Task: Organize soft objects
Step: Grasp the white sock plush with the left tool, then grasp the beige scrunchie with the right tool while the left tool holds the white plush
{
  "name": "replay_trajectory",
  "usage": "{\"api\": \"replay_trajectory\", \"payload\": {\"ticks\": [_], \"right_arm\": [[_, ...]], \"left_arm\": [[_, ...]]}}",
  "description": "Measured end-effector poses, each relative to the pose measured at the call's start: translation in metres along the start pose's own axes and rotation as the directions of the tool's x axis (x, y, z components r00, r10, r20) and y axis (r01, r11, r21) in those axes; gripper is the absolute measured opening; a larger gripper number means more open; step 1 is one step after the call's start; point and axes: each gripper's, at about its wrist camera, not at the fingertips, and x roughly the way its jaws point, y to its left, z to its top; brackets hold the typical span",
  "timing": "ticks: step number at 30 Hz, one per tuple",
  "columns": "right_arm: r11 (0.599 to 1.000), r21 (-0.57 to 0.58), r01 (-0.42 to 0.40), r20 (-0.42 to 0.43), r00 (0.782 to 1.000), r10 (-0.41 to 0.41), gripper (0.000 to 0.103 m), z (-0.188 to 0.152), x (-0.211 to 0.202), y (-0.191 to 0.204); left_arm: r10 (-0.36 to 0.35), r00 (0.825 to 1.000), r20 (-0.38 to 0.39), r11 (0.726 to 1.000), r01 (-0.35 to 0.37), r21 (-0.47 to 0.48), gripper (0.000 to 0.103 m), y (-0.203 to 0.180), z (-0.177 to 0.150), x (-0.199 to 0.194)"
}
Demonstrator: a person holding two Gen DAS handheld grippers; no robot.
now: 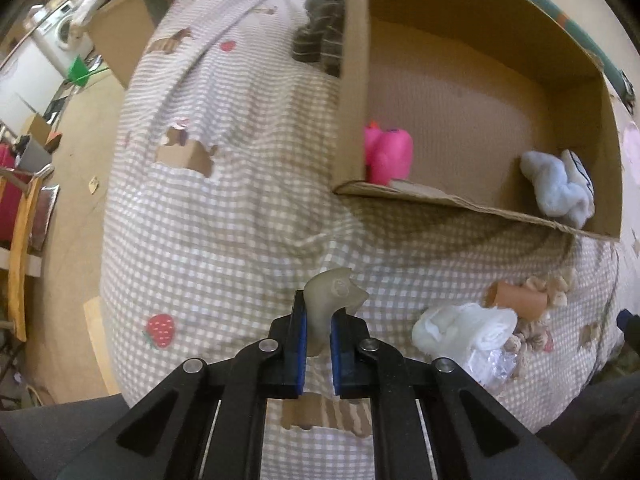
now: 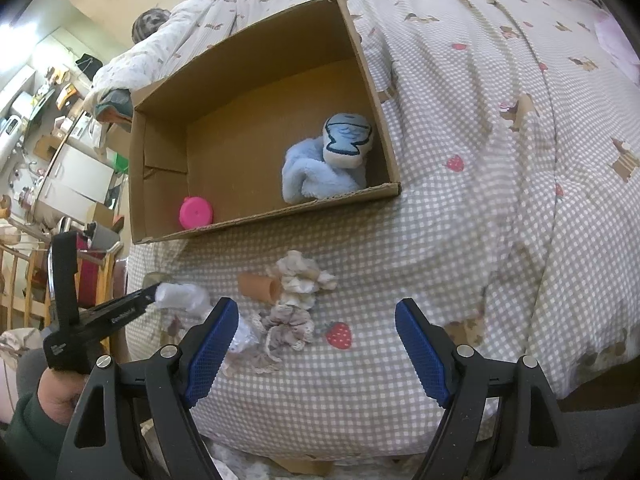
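You're clenching the left gripper on a pale soft toy; the right gripper is hanging released; two toys are sitting boxed, the scrunchies are waiting.

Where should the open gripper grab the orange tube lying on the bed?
Probably across its middle, coming from above. The orange tube lies on its side on the bed, so its round walls face the jaws of the right gripper. Stay toward its free end, since the frilly scrunchie touches the open end.

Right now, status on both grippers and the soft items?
Left gripper shut on pale soft toy. Right gripper open, empty. Cardboard box holds two items. Path clear.
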Motion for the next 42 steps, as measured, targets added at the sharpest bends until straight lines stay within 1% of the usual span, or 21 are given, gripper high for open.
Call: {"api": "replay_trajectory", "payload": {"ticks": [2,6,12,16,17,18,19,20,21,22,24,25,28,32,34,36,39,40,41,42], "right_arm": [[1.000,0.000,0.002,0.000,1.000,-0.002,0.086,0.000,-0.001,-0.001],[1.000,0.004,0.010,0.003,1.000,-0.011,0.086,-0.002,-0.003,-0.004],[1.000,0.023,0.022,0.009,1.000,-0.022,0.086,-0.005,-0.007,-0.009],[0.999,0.024,0.029,0.006,1.000,-0.029,0.086,-0.005,-0.007,-0.011],[0.999,0.023,0.031,0.004,1.000,-0.031,0.086,-0.005,-0.007,-0.011],[0.999,0.022,0.034,0.002,0.999,-0.034,0.086,-0.005,-0.006,-0.011],[0.999,0.020,0.035,0.001,0.999,-0.035,0.086,-0.005,-0.006,-0.011],[0.999,0.019,0.036,-0.001,0.999,-0.036,0.086,-0.004,-0.004,-0.009],[0.999,0.019,0.036,0.000,0.999,-0.036,0.086,-0.004,-0.003,-0.009],[0.999,0.021,0.034,0.000,0.999,-0.034,0.086,-0.005,-0.003,-0.008],[0.999,0.024,0.027,0.003,1.000,-0.027,0.086,-0.004,-0.003,-0.009],[0.999,0.027,0.020,0.005,1.000,-0.020,0.086,-0.003,-0.004,-0.009],[0.999,0.038,-0.004,0.011,1.000,0.004,0.086,-0.001,-0.007,-0.011],[0.997,0.065,-0.043,0.013,0.999,0.042,0.086,0.003,-0.009,-0.016],[0.993,0.094,-0.075,0.018,0.997,0.074,0.086,0.005,-0.010,-0.021],[0.988,0.120,-0.098,0.018,0.995,0.096,0.086,0.007,-0.010,-0.026],[0.985,0.141,-0.102,-0.003,0.995,0.103,0.086,0.009,-0.003,-0.028],[0.984,0.145,-0.103,-0.017,0.994,0.107,0.083,0.010,0.002,-0.027],[0.983,0.149,-0.105,-0.030,0.993,0.111,0.076,0.010,0.007,-0.025],[0.983,0.150,-0.107,-0.047,0.992,0.115,0.073,0.011,0.013,-0.022]], "left_arm": [[0.004,1.000,-0.007,1.000,-0.004,-0.001,0.009,0.001,0.001,0.002],[0.018,1.000,0.006,1.000,-0.018,0.000,0.010,-0.003,0.001,0.001],[0.044,0.999,-0.008,0.999,-0.044,-0.012,0.011,0.000,0.001,0.007],[0.085,0.996,-0.025,0.996,-0.085,-0.010,0.011,0.005,0.002,0.015],[0.102,0.994,-0.025,0.995,-0.102,-0.013,0.011,0.006,0.001,0.015],[0.137,0.990,-0.022,0.990,-0.138,-0.021,0.011,0.010,0.002,0.016],[0.153,0.988,-0.025,0.987,-0.154,-0.046,0.011,0.018,0.003,0.016],[0.133,0.991,-0.035,0.987,-0.135,-0.083,0.010,0.026,0.004,0.018],[0.095,0.994,-0.045,0.988,-0.100,-0.122,0.009,0.033,0.006,0.018],[0.075,0.996,-0.045,0.987,-0.081,-0.142,0.009,0.037,0.006,0.017],[0.032,0.999,-0.020,0.984,-0.035,-0.177,0.008,0.043,0.008,0.008],[0.000,1.000,0.001,0.982,0.000,-0.189,0.008,0.045,0.009,0.001],[-0.061,0.997,0.052,0.981,0.070,-0.181,0.008,0.045,0.007,-0.022],[-0.152,0.982,0.110,0.977,0.166,-0.135,0.008,0.038,-0.001,-0.060],[-0.176,0.977,0.123,0.977,0.188,-0.096,0.008,0.027,-0.004,-0.073],[-0.191,0.973,0.132,0.978,0.200,-0.063,0.008,0.016,-0.014,-0.085],[-0.211,0.970,0.121,0.974,0.219,-0.059,0.008,0.011,-0.022,-0.086],[-0.215,0.969,0.119,0.973,0.223,-0.061,0.008,0.010,-0.023,-0.084],[-0.217,0.969,0.118,0.972,0.225,-0.062,0.008,0.009,-0.025,-0.084],[-0.215,0.970,0.117,0.973,0.223,-0.061,0.008,0.008,-0.025,-0.082]]}}
